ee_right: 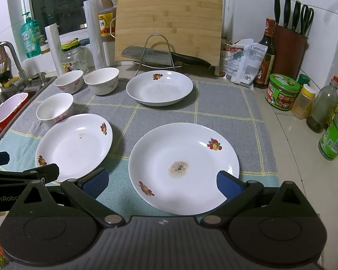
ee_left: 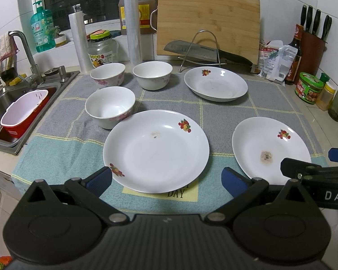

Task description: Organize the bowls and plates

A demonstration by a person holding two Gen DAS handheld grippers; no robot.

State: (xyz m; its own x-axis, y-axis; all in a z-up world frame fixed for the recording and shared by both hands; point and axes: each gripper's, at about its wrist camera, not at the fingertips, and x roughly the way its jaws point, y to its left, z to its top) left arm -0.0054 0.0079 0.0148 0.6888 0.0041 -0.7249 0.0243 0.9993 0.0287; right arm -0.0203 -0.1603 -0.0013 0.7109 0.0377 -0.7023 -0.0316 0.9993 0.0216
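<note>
Both claws hover over the plates.
Left gripper (ee_left: pixel 166 181) and right gripper (ee_right: pixel 161 182) gape wide, holding nothing.

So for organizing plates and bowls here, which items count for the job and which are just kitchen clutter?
Job items:
- three plates: near left, near right, far
- three bowls: front, back left, back right
- left claw and right claw, both open

Clutter:
- cutting board
- cleaver
- knife block
- green-lidded jar
- dish soap

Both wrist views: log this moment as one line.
left claw: open, empty | right claw: open, empty | plates: three, unstacked | bowls: three, unstacked | on mat
</note>
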